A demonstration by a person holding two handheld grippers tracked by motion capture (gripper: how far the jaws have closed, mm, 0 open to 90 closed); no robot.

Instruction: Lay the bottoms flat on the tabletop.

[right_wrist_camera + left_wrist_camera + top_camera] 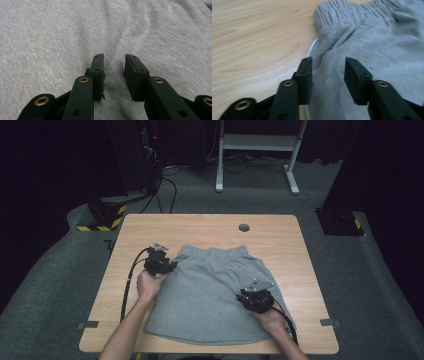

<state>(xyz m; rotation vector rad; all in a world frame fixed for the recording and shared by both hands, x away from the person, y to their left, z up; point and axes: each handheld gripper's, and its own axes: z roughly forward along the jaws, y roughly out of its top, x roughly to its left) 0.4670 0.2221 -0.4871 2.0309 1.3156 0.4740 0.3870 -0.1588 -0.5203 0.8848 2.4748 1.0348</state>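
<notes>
Wooden tabletop [150,227] carries grey shorts [210,290] spread flat (waistband at the far edge). Left gripper [328,72] straddles the shorts' side edge, jaws apart; right gripper [114,72] hovers over the cloth, jaws apart, seemingly pinching nothing.

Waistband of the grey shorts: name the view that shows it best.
The left gripper view: the waistband shows its ribbing close up. The high view gives it whole but small. The right gripper view has plain grey cloth.
</notes>
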